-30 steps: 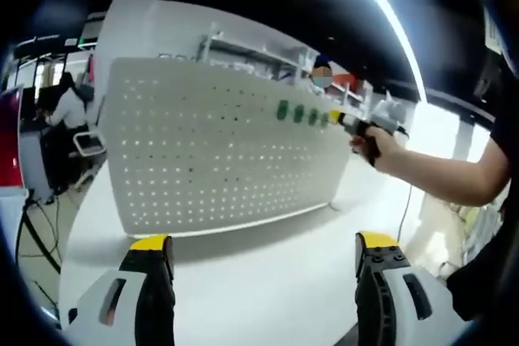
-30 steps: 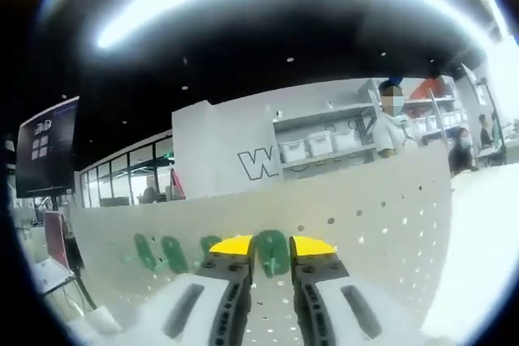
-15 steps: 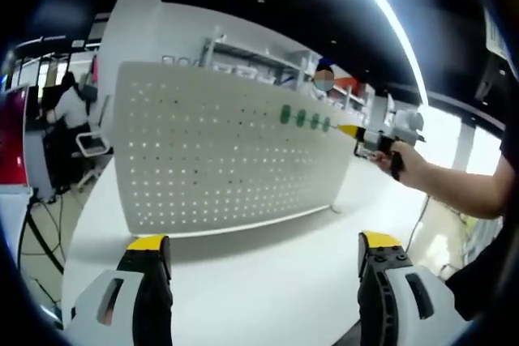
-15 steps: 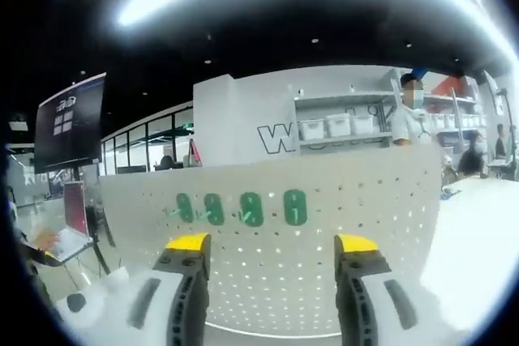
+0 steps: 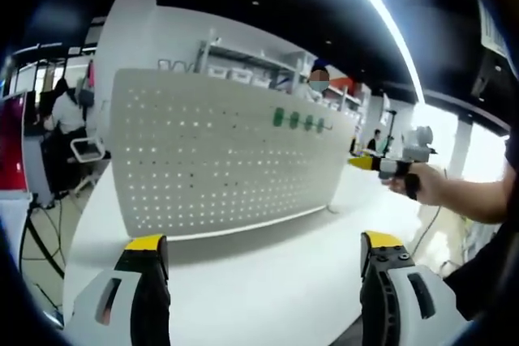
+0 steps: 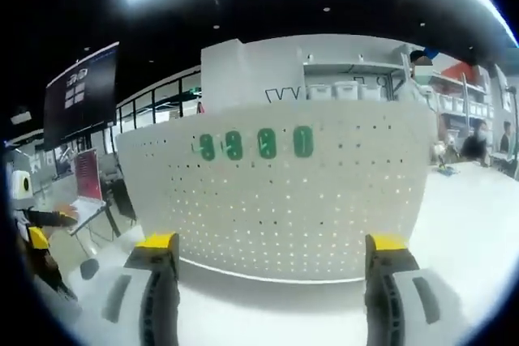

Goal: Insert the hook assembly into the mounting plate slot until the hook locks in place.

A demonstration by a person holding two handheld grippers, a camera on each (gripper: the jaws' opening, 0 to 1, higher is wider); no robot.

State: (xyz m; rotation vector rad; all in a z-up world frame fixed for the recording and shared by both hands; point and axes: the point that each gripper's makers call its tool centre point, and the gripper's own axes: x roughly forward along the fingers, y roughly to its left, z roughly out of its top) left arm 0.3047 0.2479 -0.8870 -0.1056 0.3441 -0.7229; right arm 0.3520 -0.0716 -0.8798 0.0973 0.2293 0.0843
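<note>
I'm working in what looks like an open-plan lab or demo hall. Behind the white pegboard (image 6: 292, 200) standing on my white table (image 5: 268, 281) runs a shelving rack with storage bins (image 6: 357, 91). Left of the pegboard, a person sits at a laptop (image 6: 85, 208) beneath a dark wall screen (image 6: 79, 95). Strip lights (image 5: 381, 14) run overhead.

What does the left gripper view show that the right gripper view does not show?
In the left gripper view: the right gripper, open and held in a hand, off to the side of the board. In the right gripper view: a dark wall screen and the four green hooks seen from the front. Both views share the white pegboard standing on the white table, with the hooks along its upper rows.
</note>
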